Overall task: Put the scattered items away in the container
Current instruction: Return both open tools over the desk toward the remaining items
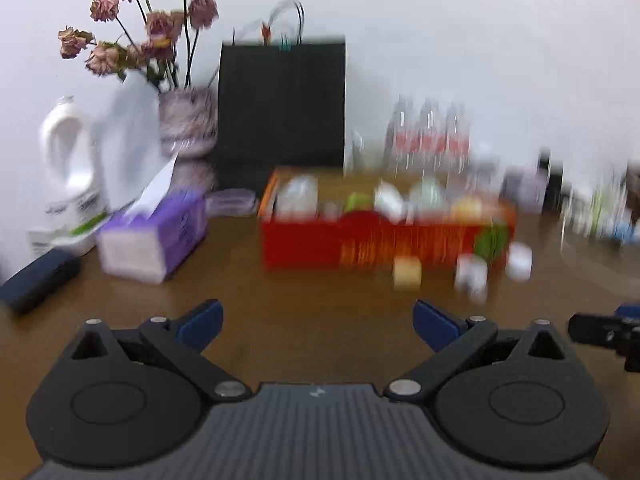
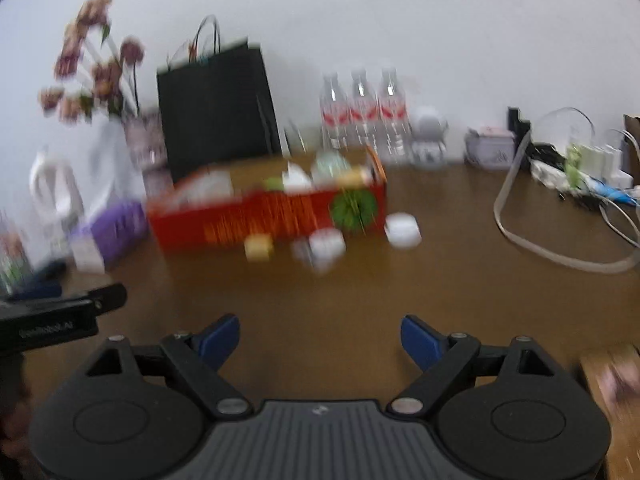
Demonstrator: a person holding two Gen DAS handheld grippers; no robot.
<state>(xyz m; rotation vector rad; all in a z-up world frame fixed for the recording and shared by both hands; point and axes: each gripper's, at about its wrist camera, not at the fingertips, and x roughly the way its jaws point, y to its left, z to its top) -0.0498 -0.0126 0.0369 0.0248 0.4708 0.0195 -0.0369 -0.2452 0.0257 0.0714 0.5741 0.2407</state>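
A brown wooden worktop (image 1: 320,280) runs back to a white wall. Along the wall stand a black paper carrier bag (image 1: 282,104), a vase of dried pink flowers (image 1: 188,124), a white handled jug (image 1: 66,168) and three clear plastic water bottles with red labels (image 2: 364,112). A purple tissue box (image 1: 154,234) sits left of the red rectangular cardboard container (image 1: 384,240), just beside it in the right wrist view, and a dark blue flat case (image 1: 38,278) lies at the far left. A grey cable loop (image 2: 560,216) and a white power strip (image 2: 580,172) occupy the far right.

The container already holds several blurred pale items. Three loose pieces lie in front of it: a small yellow cube (image 1: 407,273), a white blurred block (image 1: 471,274) and a white round tub (image 1: 519,261).

The left gripper (image 1: 318,326) has its jaws spread wide and empty; the pieces lie ahead and to its right, with bare worktop between. The right gripper (image 2: 320,340) is likewise wide and empty, the pieces ahead of it.
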